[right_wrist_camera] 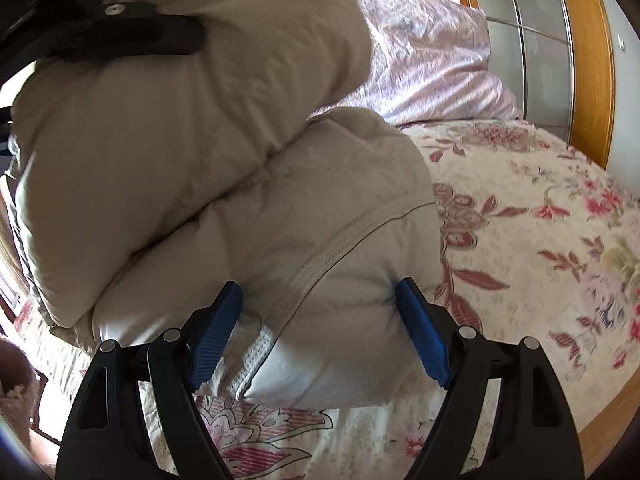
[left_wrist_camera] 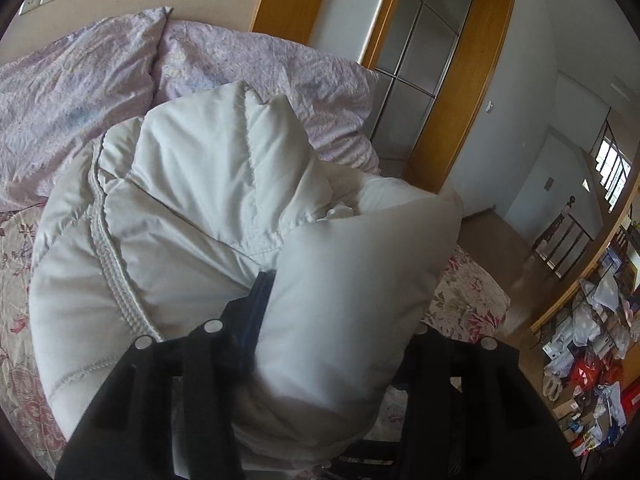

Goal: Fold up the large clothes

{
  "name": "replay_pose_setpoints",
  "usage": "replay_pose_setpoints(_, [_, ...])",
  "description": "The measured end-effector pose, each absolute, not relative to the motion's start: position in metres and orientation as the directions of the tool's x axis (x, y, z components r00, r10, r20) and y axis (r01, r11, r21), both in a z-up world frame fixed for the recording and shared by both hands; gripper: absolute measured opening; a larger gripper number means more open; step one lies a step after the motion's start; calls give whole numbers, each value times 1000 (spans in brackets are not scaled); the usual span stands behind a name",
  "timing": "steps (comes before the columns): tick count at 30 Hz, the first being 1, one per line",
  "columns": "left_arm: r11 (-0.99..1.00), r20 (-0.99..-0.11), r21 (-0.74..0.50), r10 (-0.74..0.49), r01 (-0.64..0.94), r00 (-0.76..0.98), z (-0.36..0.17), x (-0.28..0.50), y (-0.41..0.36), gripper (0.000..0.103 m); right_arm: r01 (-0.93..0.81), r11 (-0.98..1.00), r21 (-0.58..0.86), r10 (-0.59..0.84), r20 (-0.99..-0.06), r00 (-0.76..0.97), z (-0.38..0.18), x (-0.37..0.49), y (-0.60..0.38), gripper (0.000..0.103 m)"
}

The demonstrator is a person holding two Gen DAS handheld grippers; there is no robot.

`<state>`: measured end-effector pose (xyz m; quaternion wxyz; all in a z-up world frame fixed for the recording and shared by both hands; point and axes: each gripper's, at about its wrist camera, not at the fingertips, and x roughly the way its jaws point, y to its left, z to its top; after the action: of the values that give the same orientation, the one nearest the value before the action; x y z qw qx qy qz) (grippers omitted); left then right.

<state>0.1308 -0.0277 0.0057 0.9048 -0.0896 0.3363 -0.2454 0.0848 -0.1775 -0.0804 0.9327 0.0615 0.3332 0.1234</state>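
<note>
A bulky white puffer jacket point(left_wrist_camera: 192, 208) lies bunched on the floral bedspread point(left_wrist_camera: 16, 292). My left gripper point(left_wrist_camera: 320, 320) is shut on a thick fold of the jacket, which bulges between its jaws and hides the right finger. In the right wrist view the jacket point(right_wrist_camera: 224, 184) is doubled over itself, and the left gripper point(right_wrist_camera: 120, 32) shows at the top left, gripping the upper fold. My right gripper point(right_wrist_camera: 320, 328) has its blue pads point(right_wrist_camera: 424, 332) pressed into both sides of the jacket's lower edge, next to the ribbed zipper seam point(right_wrist_camera: 304, 276).
Lilac pillows point(left_wrist_camera: 80, 88) lie at the head of the bed, also in the right wrist view point(right_wrist_camera: 432, 60). A wooden-framed glass wardrobe door point(left_wrist_camera: 424, 64) stands beyond. The bedspread point(right_wrist_camera: 540, 240) stretches to the right. A cluttered shelf point(left_wrist_camera: 592, 344) stands on the right.
</note>
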Motion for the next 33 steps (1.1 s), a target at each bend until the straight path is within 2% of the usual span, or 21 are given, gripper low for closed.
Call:
replay_pose_setpoints(4, [845,-589,-358,-534,397,607,-6,145,-44,47,-183,953,242,295,-600,744,-85,86,-184,82])
replay_pose_setpoints(8, [833,-626,-374,-552,408,552,-13,157,-55,54,-172,948,269,304,-593,746,-89,85,-187,83])
replay_pose_setpoints(10, [812,-608,-390,-582,435,540,-5,153,-54,68,-174,947,269,305,-594,744,-89,85,-187,83])
replay_pose_setpoints(11, [790,-588,-411,-612,456,529,1,149,-53,78,-175,947,270,307,-594,743,-89,85,-187,84])
replay_pose_setpoints(13, [742,-533,-444,-669,502,518,17,137,-45,89,-177,946,271,309,-595,742,-89,86,-187,84])
replay_pose_setpoints(17, [684,-418,-478,-729,552,542,50,115,-13,97,-167,946,279,307,-598,741,-90,87,-188,86])
replay_pose_setpoints(20, [798,-402,-391,-596,458,695,61,108,24,99,-162,943,291,312,-601,736,-92,90,-192,87])
replay_pose_setpoints(23, [936,-430,-237,-340,258,837,54,121,56,99,-160,944,288,309,-606,733,-92,91,-192,87])
replay_pose_setpoints(24, [973,-436,-158,-220,166,873,48,129,65,99,-159,944,289,309,-605,734,-92,91,-192,88])
replay_pose_setpoints(26, [995,-461,-75,-86,57,883,34,145,75,99,-158,945,286,307,-607,733,-93,94,-194,88])
replay_pose_setpoints(30, [995,-536,-79,-94,61,839,8,173,76,99,-161,947,277,302,-609,733,-93,95,-194,88])
replay_pose_setpoints(33, [995,-570,-26,-96,100,816,-12,182,53,99,-165,948,272,302,-605,737,-93,94,-195,88])
